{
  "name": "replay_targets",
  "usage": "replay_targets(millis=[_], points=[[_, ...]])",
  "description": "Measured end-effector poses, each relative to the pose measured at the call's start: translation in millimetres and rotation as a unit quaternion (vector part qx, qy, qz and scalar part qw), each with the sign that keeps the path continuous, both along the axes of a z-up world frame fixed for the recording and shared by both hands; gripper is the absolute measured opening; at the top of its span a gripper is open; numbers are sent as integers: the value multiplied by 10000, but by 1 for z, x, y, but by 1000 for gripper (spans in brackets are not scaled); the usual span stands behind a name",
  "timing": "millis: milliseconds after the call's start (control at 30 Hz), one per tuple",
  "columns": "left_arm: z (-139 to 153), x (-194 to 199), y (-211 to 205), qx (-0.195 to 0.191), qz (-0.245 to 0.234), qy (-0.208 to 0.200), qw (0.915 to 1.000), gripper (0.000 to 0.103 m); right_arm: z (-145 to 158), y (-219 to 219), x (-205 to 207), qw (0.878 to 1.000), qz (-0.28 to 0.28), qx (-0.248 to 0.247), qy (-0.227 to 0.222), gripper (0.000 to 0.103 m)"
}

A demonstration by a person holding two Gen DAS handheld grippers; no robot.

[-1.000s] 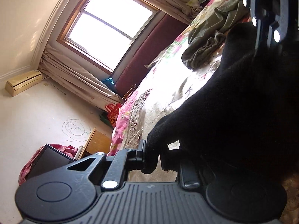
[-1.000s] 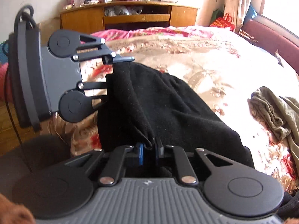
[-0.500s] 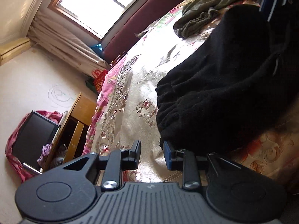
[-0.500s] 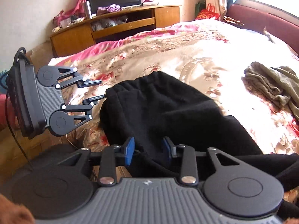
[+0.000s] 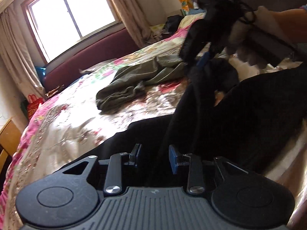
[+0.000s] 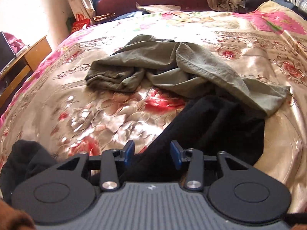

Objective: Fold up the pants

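Our left gripper [image 5: 154, 156] has its jaws apart with nothing pinched; they have just been opening, and the black pants [image 5: 249, 111] lie under and ahead of the fingertips without the pads pressing on them. Our right gripper [image 6: 152, 154] is likewise parted and has just been opening — a black leg of the pants [image 6: 211, 126] runs from between its fingers up and to the right, but the pads do not clamp it. More black cloth bunches at its lower left.

From the left gripper, the pants spread ahead and to the right over the floral bedspread [image 5: 67, 118], and the right gripper [image 5: 203, 60] hangs well ahead at upper right, over the far end of the pants, blurred.

Beyond the right gripper's fingers lies a crumpled olive garment [image 6: 163, 67] — its near edge overlaps the far end of the black leg. Ahead of both stands a maroon headboard [image 6: 153, 0].
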State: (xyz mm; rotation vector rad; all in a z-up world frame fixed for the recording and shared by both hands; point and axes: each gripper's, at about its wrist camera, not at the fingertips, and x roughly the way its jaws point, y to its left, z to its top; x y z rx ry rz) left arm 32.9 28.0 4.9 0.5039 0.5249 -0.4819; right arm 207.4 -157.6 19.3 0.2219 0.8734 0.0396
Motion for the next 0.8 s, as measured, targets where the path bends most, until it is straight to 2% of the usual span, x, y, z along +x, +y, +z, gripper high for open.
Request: replay_targets(millis=[67,200,300,367,433,633,800], points=[[-8,13,-27,14,-140,144,9998,47,-6,-1,22,9996,-151,69,238,47],[-26,28,-64,99,-309,275,9991,47,-26,4,54,9968,-282,-320,676,47],[-34,28,-84,360,-465,106,9982,47,-40,-1,63,9932,-376,-742,819,40],[-38,25,-91,536,-553,10,9970,47,-47,-16,62,9920,-487,-599,997,12],[-38,25,-92,585,-580,0,9966,47,-45,-32,52,9933,-528,-343,968,5],[-33,24,-91,533,-546,117,9970,46,-28,-70,16,9937,-774,427,696,3],[-33,16,-92,583,-616,71,9964,46,-19,-79,-7,9933,-829,614,529,3]])
